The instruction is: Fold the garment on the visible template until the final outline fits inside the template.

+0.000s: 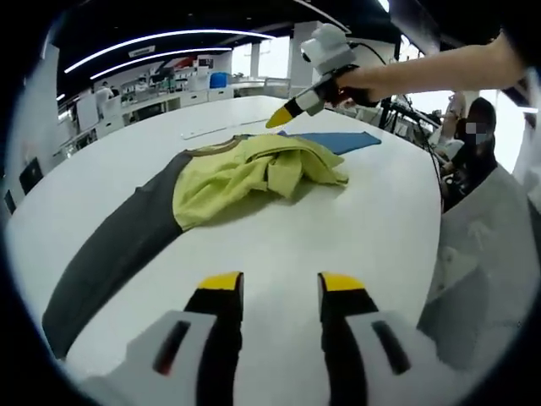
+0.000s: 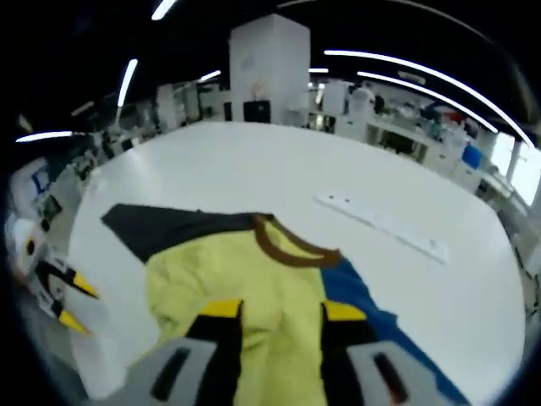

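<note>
In the left gripper view the left gripper [image 1: 281, 283] hovers low in the frame, jaws apart on nothing; beyond it, mid-frame, the garment [image 1: 254, 173] lies bunched on the white table [image 1: 355, 237], its dark sleeve [image 1: 110, 254] trailing lower left off the blue template [image 1: 342, 140]; upper right, the right gripper [image 1: 279, 117] seems closed, though I cannot tell for sure; grabbing the crumpled layers could drag the lot off the template; no containers.

Your garment [image 1: 245, 173] is yellow-green with a dark grey sleeve [image 1: 118, 241] and a brown neck band [image 2: 292, 245]. The template [image 1: 338, 140] under it is blue. The counter [image 1: 338, 245] is white. Each hand-held gripper you hold, left [image 1: 281, 292] and right [image 2: 275, 313], has black jaws with yellow tips.
</note>
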Demonstrator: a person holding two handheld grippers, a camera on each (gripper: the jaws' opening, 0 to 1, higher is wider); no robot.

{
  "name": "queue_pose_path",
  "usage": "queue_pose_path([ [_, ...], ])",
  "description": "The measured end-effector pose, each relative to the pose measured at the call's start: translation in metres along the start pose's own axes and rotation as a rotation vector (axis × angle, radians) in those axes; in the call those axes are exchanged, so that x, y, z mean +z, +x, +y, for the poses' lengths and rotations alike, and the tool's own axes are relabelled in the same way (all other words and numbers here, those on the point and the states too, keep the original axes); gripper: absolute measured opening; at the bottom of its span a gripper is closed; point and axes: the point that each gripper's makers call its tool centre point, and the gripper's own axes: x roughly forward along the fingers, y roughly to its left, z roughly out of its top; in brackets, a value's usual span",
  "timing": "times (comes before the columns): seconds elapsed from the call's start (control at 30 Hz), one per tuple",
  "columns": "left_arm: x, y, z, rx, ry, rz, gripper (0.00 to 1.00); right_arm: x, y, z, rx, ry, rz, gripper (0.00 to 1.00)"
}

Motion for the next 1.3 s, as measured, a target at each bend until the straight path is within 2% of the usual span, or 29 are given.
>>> queue_pose_path([
  [0.1, 0.000, 0.001, -0.002, -0.007, 0.006, 0.002, 0.32, -0.005, -0.010, 0.000, -0.002, -0.018, -0.019, 0.39],
  [0.17, -0.001, 0.003, -0.006, -0.013, 0.022, 0.012, 0.32, -0.012, -0.023, 0.015, 0.001, -0.013, -0.033, 0.39],
  [0.2, -0.002, 0.004, -0.008, -0.017, 0.031, 0.017, 0.32, -0.014, -0.027, 0.014, 0.002, -0.017, -0.037, 0.39],
  [0.3, -0.001, 0.005, -0.011, -0.031, 0.046, 0.019, 0.32, -0.018, -0.036, 0.009, -0.004, -0.016, -0.051, 0.38],
  [0.5, 0.001, 0.010, -0.014, -0.061, 0.076, 0.033, 0.31, -0.033, -0.060, 0.020, 0.006, -0.005, -0.069, 0.35],
  [0.6, 0.007, 0.017, -0.015, -0.074, 0.100, 0.038, 0.31, -0.041, -0.066, 0.029, 0.009, -0.017, -0.064, 0.33],
  [0.7, 0.018, 0.027, -0.014, -0.078, 0.129, 0.031, 0.30, -0.050, -0.073, 0.035, 0.007, -0.048, -0.053, 0.32],
  [0.83, 0.036, 0.048, -0.017, -0.092, 0.180, 0.014, 0.29, -0.061, -0.075, 0.048, 0.022, -0.043, -0.039, 0.32],
  [0.9, 0.042, 0.056, -0.021, -0.118, 0.134, 0.000, 0.29, -0.069, -0.077, 0.055, 0.026, -0.055, -0.018, 0.30],
  [0.97, 0.046, 0.065, -0.021, -0.117, 0.130, 0.007, 0.28, -0.079, -0.073, 0.055, 0.031, -0.056, -0.006, 0.29],
  [1.1, 0.050, 0.079, -0.021, -0.113, 0.099, 0.003, 0.26, -0.086, -0.076, 0.066, 0.043, -0.050, 0.004, 0.26],
  [1.2, 0.051, 0.087, -0.020, -0.108, 0.040, 0.013, 0.25, -0.098, -0.070, 0.067, 0.049, -0.055, 0.027, 0.24],
  [1.27, 0.050, 0.091, -0.018, -0.107, -0.015, 0.015, 0.24, -0.106, -0.069, 0.069, 0.041, -0.120, 0.062, 0.23],
  [1.3, 0.050, 0.093, -0.015, -0.104, -0.010, 0.014, 0.23, -0.108, -0.068, 0.071, 0.043, -0.124, 0.064, 0.23],
])
